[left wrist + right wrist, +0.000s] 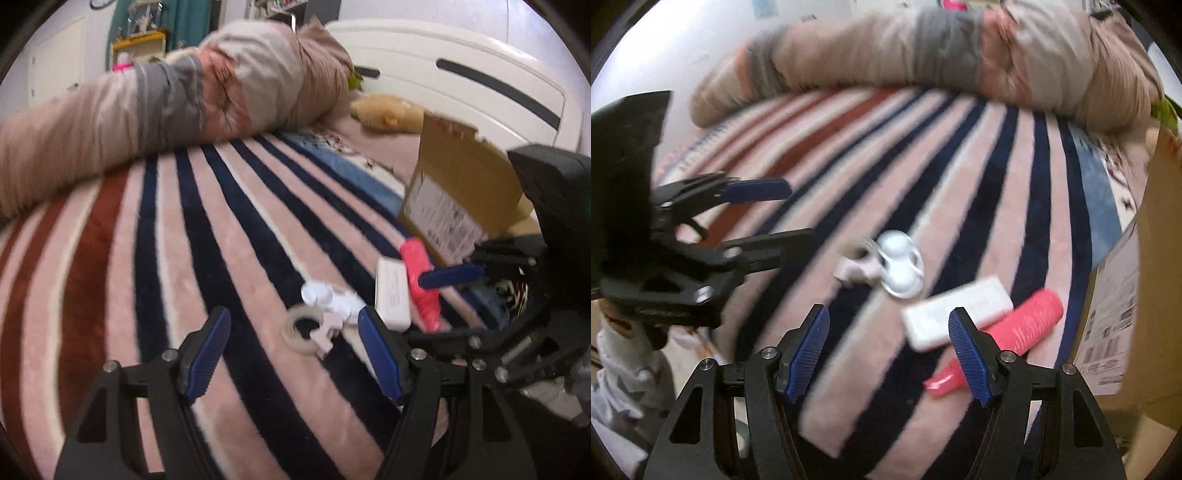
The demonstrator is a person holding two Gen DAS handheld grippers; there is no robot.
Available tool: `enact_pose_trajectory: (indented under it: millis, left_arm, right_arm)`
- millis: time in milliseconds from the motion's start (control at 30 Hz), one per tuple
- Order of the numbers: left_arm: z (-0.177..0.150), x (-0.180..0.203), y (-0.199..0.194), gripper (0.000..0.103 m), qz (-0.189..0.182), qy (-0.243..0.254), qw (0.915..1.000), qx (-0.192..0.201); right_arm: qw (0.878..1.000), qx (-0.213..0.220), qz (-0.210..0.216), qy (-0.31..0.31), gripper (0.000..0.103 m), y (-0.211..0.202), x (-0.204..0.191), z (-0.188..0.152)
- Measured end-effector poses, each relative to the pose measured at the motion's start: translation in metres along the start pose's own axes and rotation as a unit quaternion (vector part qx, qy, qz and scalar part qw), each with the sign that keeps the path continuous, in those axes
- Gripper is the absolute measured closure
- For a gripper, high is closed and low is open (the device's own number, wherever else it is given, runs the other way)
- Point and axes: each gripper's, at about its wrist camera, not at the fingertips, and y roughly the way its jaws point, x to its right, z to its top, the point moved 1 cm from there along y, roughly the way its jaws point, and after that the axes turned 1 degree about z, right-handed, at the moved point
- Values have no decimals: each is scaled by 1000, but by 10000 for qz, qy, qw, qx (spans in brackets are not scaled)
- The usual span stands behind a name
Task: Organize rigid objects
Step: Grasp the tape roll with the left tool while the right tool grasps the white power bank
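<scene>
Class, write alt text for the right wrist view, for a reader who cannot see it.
The open right gripper hovers over a pink, navy and white striped blanket, facing a white rectangular case, a pink plastic tube, a white round plastic piece and a brown cardboard box at right. The open left gripper enters from the left.

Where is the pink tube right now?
On the striped blanket, the pink tube lies right of centre in the right wrist view, against the white box, beside the cardboard box.

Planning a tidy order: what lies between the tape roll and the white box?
A clear white plastic piece lies between tape roll and white box, seen in both views.
</scene>
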Motion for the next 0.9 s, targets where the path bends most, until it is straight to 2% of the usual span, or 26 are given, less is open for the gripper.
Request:
enact_pose_trajectory:
  millis: [233, 300, 400, 467, 500, 567, 600, 633, 800, 900]
  left_arm:
    - [-14, 6, 35, 36, -299, 17, 9993, -237]
    - [-15, 9, 43, 51, -307, 37, 9991, -297]
    - [-16, 11, 50, 64, -103, 77, 9994, -331]
    - [-16, 9, 47, 66, -97, 18, 9996, -279]
    - [-16, 7, 45, 66, -118, -5, 9996, -266]
    - [-17, 3, 39, 66, -94, -16, 9996, -247]
    - [-19, 0, 35, 66, -46, -36, 9997, -226]
    - [-20, -4, 32, 66, -11, -75, 9997, -214]
    - [-19, -13, 31, 66, 125, -165, 9996, -213]
    - [-18, -11, 39, 66, 204, -192, 9993, -243]
  right_arm:
    - [9986, -348, -377, 148, 38, 26, 18, -1]
    - [9983, -415, -307, 273, 33, 30, 23, -1]
    - [9970, -525, -250, 507, 32, 42, 34, -1]
    - [9971, -378, -232, 611, 32, 44, 41, 2]
    - [9970, -254, -176, 711, 34, 44, 44, 4]
    - [9973, -101, -205, 704, 46, 42, 44, 7]
    - [9977, -81, -251, 631, 57, 44, 42, 9]
    - [9982, -65, -264, 526, 60, 45, 41, 12]
    - [9982, -140, -487, 318, 62, 48, 34, 16]
    - [9969, -185, -669, 361, 59, 55, 29, 19]
